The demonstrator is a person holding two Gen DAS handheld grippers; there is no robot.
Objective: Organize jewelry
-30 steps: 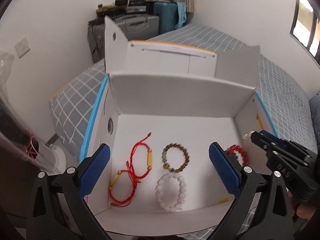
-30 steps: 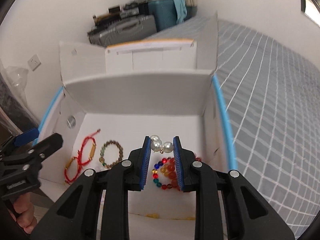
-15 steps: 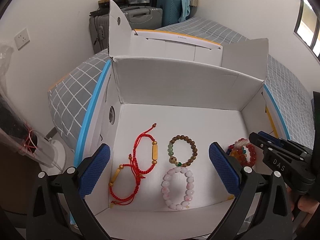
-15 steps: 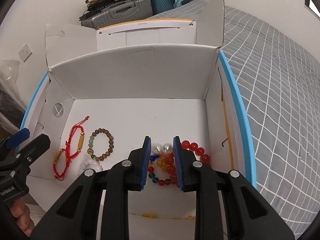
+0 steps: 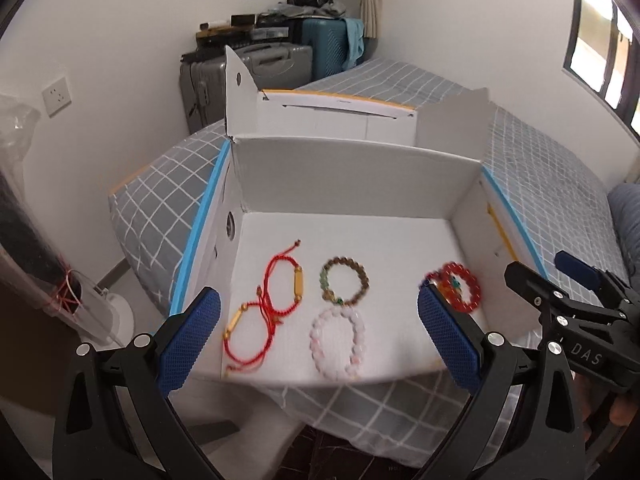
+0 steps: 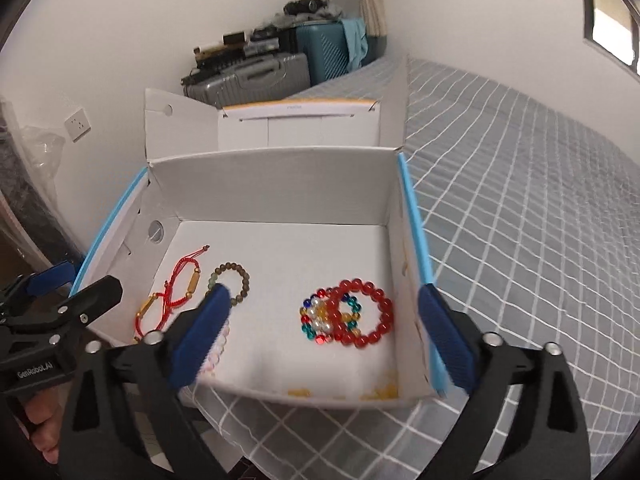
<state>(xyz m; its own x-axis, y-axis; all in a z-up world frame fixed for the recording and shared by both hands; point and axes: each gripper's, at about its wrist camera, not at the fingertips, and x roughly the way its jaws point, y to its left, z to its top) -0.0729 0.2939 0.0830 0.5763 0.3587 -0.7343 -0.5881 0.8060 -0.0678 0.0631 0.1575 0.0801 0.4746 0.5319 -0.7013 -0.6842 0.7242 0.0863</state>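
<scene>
From the left wrist: looking down into the white cardboard box [image 5: 352, 168] on the grey checked bedspread [image 5: 540, 184], with the left gripper [image 5: 320, 332] standing spread wide and clasping nothing. Lying just ahead of the gap between these jaws and slightly toward the left pad, the pale pink bead bracelet [image 5: 338, 344]; beyond it the brown wooden bead bracelet [image 5: 346, 286]; further to the left-pad side, the two red cord bracelets [image 5: 266, 304], their long gold tubes pointing roughly away from the jaws. Showing just past the right pad, the red bead bracelet [image 5: 460, 286], with the right gripper [image 5: 560, 280] hanging outside it, apart from the box wall. From the right wrist: right gripper [image 6: 320, 328] having just been opening, now released fully, nothing between the pads. Lying straight ahead of the gap and a touch toward the right pad, the red bead bracelet [image 6: 362, 312] overlapping the multicoloured bead bracelet [image 6: 320, 318] and the pearl beads [image 6: 320, 318], all flat on the box floor. Sitting partly hidden behind the left pad, the brown wooden bead bracelet [image 6: 236, 276]. Judging by this, the overlapped cluster being nearer the right hand, the pink and cord pieces nearer the left.
</scene>
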